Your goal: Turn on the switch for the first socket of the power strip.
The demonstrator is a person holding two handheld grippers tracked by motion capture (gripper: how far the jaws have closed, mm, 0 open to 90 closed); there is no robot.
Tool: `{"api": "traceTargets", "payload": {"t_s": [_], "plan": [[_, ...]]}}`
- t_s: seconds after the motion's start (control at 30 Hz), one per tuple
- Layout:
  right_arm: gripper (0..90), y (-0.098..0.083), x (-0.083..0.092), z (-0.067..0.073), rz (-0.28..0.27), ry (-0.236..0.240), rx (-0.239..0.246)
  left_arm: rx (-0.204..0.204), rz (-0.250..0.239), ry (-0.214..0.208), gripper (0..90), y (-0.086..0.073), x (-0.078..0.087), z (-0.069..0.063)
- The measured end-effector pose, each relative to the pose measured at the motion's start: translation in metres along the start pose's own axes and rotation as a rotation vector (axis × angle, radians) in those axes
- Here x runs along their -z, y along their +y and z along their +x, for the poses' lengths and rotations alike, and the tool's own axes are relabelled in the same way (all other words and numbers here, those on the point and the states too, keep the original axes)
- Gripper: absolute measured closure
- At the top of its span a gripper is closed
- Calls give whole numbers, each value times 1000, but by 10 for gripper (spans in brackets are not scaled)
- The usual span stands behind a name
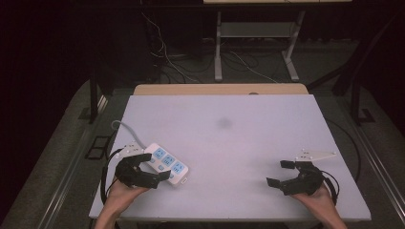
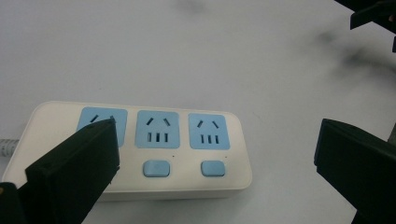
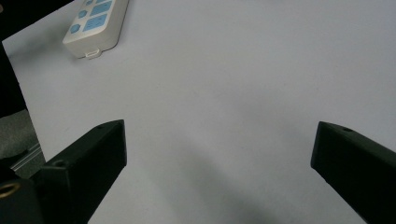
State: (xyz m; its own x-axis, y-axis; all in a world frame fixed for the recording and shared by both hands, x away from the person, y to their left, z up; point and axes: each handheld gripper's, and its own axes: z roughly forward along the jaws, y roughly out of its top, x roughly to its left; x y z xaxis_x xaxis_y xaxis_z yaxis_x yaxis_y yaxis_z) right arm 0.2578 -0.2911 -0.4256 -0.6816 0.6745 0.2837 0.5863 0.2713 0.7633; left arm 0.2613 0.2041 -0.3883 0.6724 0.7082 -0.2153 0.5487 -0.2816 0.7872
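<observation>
I stand at a white rectangular bench [image 1: 229, 143] with a pair of black two-jaw tongs in each hand.

The thing in hand is a white plastic power strip with three pale blue sockets and blue push buttons [image 1: 166, 163]. It lies flat near the left front corner of the bench, set at a slant, with its grey cord [image 1: 128, 131] trailing off toward the left edge.

My left tongs [image 1: 154, 166] hover at the power strip's near side. In the left gripper view [image 2: 215, 154] the jaws stand spread wide: one black jaw sits in front of the leftmost socket, the other is well off past the strip's far end, and the strip's body [image 2: 140, 149] lies between and beyond them. Neither pad presses on it, so nothing is gripped.

My right tongs [image 1: 282, 174] rest near the right front corner of the bench, well apart from the strip. In the right gripper view [image 3: 217, 154] the jaws are also spread wide over bare bench, with the strip [image 3: 95, 23] far off at the upper left.

As I judge it, the work on the strip is at a loose point: no plug is in any socket, no hold is on the strip. Whether it is to be gripped, moved or switched remains to do.
</observation>
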Motion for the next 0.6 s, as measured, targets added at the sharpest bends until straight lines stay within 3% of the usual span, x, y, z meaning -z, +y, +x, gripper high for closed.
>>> {"api": "traceTargets", "payload": {"t_s": [0.6], "plan": [[32, 0, -1, 2, 6, 4, 8, -41, -30, -10, 0, -21, -18, -14]]}}
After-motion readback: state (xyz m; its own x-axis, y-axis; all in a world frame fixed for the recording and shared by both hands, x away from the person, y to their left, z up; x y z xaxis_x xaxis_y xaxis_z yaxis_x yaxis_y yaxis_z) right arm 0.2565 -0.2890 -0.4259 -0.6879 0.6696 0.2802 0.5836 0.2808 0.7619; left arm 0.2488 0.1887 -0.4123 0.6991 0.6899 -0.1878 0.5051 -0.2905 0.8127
